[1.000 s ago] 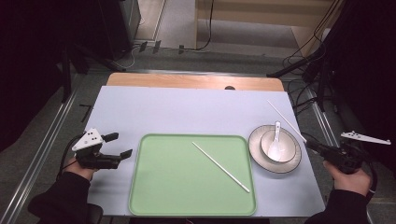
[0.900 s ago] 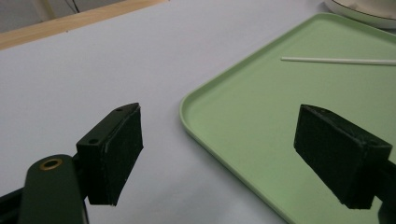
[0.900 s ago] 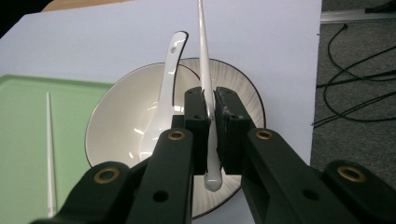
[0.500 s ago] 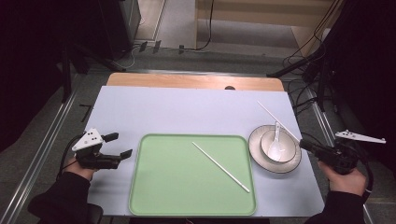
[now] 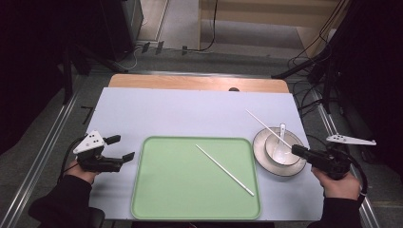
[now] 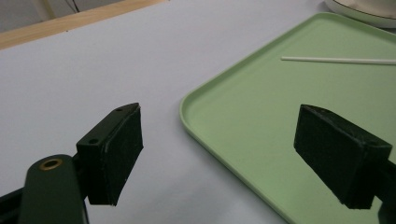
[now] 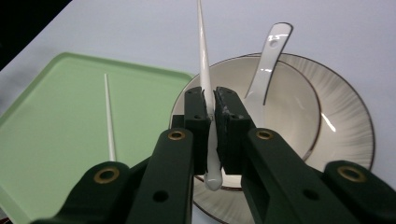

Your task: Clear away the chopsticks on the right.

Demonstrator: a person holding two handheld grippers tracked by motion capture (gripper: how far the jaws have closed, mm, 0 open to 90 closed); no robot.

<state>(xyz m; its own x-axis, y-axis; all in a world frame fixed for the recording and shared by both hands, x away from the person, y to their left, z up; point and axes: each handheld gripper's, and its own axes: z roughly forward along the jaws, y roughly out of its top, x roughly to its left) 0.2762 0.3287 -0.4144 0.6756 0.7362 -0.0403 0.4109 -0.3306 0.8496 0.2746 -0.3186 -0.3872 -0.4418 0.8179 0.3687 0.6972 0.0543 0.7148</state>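
Observation:
My right gripper point(image 5: 297, 150) is shut on the thick end of a white chopstick point(image 5: 266, 126), which slants up and left over a white bowl point(image 5: 273, 152). The bowl sits on a pale plate point(image 5: 285, 172) and holds a white spoon point(image 5: 282, 132). In the right gripper view the jaws point(image 7: 210, 105) pinch the chopstick point(image 7: 203, 65) above the bowl point(image 7: 289, 116) and spoon point(image 7: 269, 58). A second chopstick point(image 5: 225, 170) lies diagonally on the green tray point(image 5: 166, 190). My left gripper point(image 5: 121, 147) rests open, holding nothing, left of the tray.
The tray's near corner point(image 6: 224, 130) and the lying chopstick point(image 6: 336, 60) lie ahead of my left gripper point(image 6: 219, 154). The pale mat point(image 5: 190, 114) covers the wooden table. Cables and stands ring the table on the floor.
My right gripper has carried its chopstick leftward, from beside the plate's right edge to over the bowl. The left gripper has stayed still.

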